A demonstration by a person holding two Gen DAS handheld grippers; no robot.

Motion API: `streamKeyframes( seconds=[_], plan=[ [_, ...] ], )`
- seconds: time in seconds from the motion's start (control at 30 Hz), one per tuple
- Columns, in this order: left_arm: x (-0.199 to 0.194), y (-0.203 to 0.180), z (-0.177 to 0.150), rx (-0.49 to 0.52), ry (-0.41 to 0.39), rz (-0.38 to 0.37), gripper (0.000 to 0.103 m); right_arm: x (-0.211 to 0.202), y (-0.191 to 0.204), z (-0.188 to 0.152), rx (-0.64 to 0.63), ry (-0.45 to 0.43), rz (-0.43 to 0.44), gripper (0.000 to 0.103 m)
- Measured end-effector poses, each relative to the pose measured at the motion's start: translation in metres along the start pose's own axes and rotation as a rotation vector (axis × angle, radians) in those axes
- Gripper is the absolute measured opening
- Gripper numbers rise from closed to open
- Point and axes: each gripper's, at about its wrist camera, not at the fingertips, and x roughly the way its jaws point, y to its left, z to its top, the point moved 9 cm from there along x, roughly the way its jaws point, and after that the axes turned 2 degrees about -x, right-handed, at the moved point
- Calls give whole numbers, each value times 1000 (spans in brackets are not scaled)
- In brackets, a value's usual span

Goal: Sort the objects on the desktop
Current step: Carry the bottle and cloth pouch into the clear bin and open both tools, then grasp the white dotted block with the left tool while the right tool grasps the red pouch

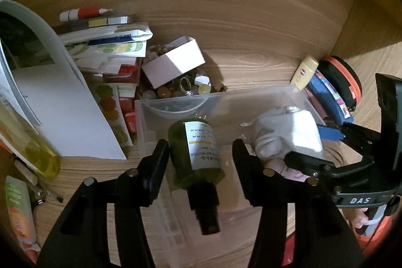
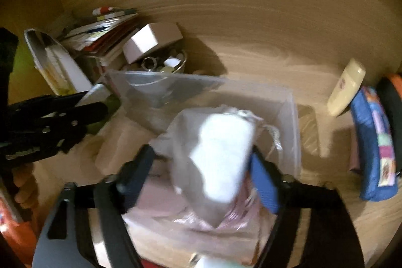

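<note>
A clear plastic bin (image 1: 263, 97) stands on the wooden desk. A green spray bottle (image 1: 198, 155) with a black nozzle lies in it, between the fingers of my left gripper (image 1: 201, 152). The jaws stand wide and do not press the bottle. My right gripper (image 2: 203, 162) is shut on a white pouch in a sheer drawstring bag (image 2: 221, 150) and holds it over the bin (image 2: 291, 117). The pouch also shows in the left wrist view (image 1: 284, 135), with the right gripper (image 1: 316, 150) beside it.
A pile of papers and booklets (image 1: 105, 49) and a tilted white box (image 1: 173, 62) over small trinkets lie behind the bin. A cream tube (image 1: 305, 72), a blue case (image 1: 329, 97) and an orange-rimmed black thing (image 1: 344, 77) sit at right. A yellow bottle (image 1: 32, 150) is left.
</note>
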Motion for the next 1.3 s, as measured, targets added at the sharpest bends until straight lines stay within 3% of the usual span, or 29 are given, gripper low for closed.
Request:
streamKeyframes(
  seconds=[0.07, 0.37, 0.7, 1.03, 1.3],
  plan=[
    [-1, -4, 0, -2, -2, -22, 59, -7, 0, -4, 9, 3, 3, 76],
    [-17, -20, 3, 37, -34, -36, 60, -47, 5, -15, 20, -48, -14, 80],
    [-51, -34, -6, 93, -72, 28, 67, -91, 4, -30, -4, -139, -85, 83],
    [-93, -23, -44, 91, -99, 118, 85, -97, 3, -58, 13, -118, -56, 83],
    [-116, -2, -95, 80, -65, 178, 89, -96, 16, -85, 35, -99, -15, 83]
  ],
)
